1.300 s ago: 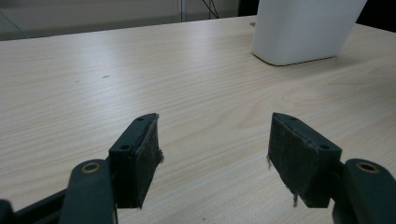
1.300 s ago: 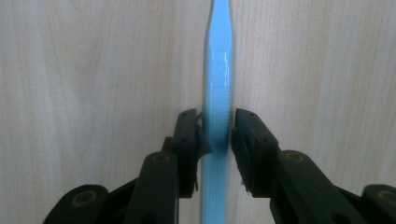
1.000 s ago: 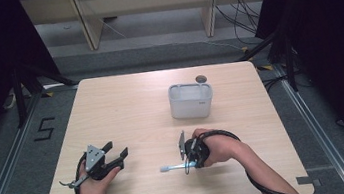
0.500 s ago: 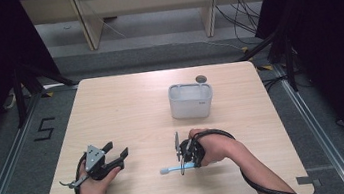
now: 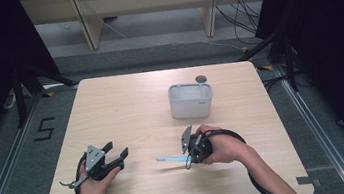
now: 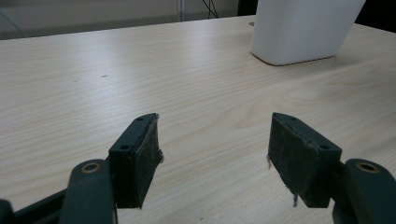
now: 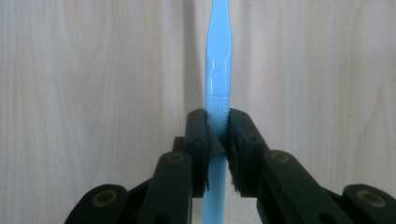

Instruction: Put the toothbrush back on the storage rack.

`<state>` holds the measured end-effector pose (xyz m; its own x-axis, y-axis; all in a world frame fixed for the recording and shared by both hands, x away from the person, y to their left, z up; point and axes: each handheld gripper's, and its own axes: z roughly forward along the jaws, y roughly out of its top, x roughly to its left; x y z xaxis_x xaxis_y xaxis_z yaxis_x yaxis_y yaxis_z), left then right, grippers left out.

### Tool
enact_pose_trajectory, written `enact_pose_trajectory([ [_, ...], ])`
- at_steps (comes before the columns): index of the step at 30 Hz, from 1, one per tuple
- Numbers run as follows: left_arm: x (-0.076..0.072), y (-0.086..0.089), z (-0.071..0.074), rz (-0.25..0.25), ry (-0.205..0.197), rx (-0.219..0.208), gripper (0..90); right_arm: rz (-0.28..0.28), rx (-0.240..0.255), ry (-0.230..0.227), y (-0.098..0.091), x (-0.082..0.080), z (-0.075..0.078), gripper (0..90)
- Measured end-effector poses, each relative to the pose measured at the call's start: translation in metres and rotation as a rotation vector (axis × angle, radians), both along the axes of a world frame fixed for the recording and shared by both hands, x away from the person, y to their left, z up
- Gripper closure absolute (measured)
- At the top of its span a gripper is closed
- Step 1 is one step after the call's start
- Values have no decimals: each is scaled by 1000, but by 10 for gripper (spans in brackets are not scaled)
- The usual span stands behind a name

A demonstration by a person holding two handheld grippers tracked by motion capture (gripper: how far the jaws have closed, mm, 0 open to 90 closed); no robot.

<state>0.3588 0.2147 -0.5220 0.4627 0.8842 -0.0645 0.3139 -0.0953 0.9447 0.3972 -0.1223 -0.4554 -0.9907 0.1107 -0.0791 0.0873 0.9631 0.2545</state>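
My right gripper point(image 5: 189, 156) is clamped on a light blue toothbrush point(image 5: 170, 158), jaws pinching the ribbed part of its handle while the rest runs out ahead of them, low over the bench point(image 5: 126, 108); I cannot tell whether its far end touches the wood. My left gripper point(image 5: 115, 157) rests near the bench's front left, jaws spread wide with nothing between them. The white container point(image 5: 191, 100) stands further back, well apart from the brush. I judge I am in the pick-up step, brush secured; the next move likely calls for lifting it, tilting it upright and carrying it over that container's open top.
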Motion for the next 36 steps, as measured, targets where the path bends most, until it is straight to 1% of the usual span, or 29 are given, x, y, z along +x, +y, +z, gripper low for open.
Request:
enact_pose_trajectory([
  [1,0,0,0,0,3,-2,331,-5,16,-7,-2,0,1,793],
  [3,0,0,0,1,4,-2,331,-36,46,-15,-7,-1,3,793],
  [4,0,0,0,1,3,-4,331,-20,65,-25,-9,1,3,793],
  [5,0,0,0,1,3,-4,331,-20,65,-25,-9,1,3,793],
  [6,0,0,0,1,3,-5,331,-30,76,-26,-11,0,4,793],
  [7,0,0,0,3,2,-7,332,-45,136,-24,-15,-1,5,793],
  [9,0,0,0,4,1,-7,333,-55,163,-34,-19,0,6,793],
  [10,0,0,0,7,0,-7,334,-69,179,-33,-21,-1,7,793],
  [11,0,0,0,7,0,-7,334,-69,179,-33,-21,-1,7,793],
  [12,0,0,0,7,0,-7,334,-80,197,-41,-24,-1,7,793],
  [13,0,0,0,8,-1,-7,335,-109,252,-70,-29,-2,8,793],
  [14,0,0,0,7,-2,-5,336,-114,274,-81,-32,-1,8,793],
  [15,0,0,0,7,-2,-5,336,-141,289,-74,-34,-3,8,793],
  [16,0,0,0,5,-1,-3,336,-146,302,-76,-36,-3,8,792],
  [17,0,0,0,7,-1,-4,337,-154,316,-95,-38,-2,8,793],
  [18,0,0,0,7,-1,-4,337,-173,332,-100,-40,-3,8,792],
  [19,0,0,0,6,-1,-4,337,-173,332,-100,-40,-3,8,792],
  [20,0,0,0,8,0,-5,337,-185,365,-111,-44,-2,7,793],
  [25,0,0,0,6,0,-5,338,-224,414,-122,-49,-4,6,793],
  [26,0,0,0,6,0,-5,338,-228,425,-132,-50,-4,6,793],
  [27,0,0,0,6,0,-5,338,-249,433,-124,-52,-5,6,793],
  [28,0,0,0,6,0,-5,338,-257,447,-128,-52,-6,6,793],
  [29,0,0,0,6,0,-6,338,-254,457,-134,-53,-5,6,792],
  [31,0,0,0,7,0,-6,339,-270,482,-146,-56,-6,6,792],
  [32,0,0,0,7,1,-5,339,-262,493,-154,-57,-6,7,793],
  [33,0,0,0,7,1,-5,339,-269,509,-164,-58,-6,7,792],
  [35,0,0,0,7,0,-6,339,-278,529,-167,-60,-7,7,792],
  [36,0,0,0,7,1,-6,339,-285,537,-176,-61,-7,7,792],
])
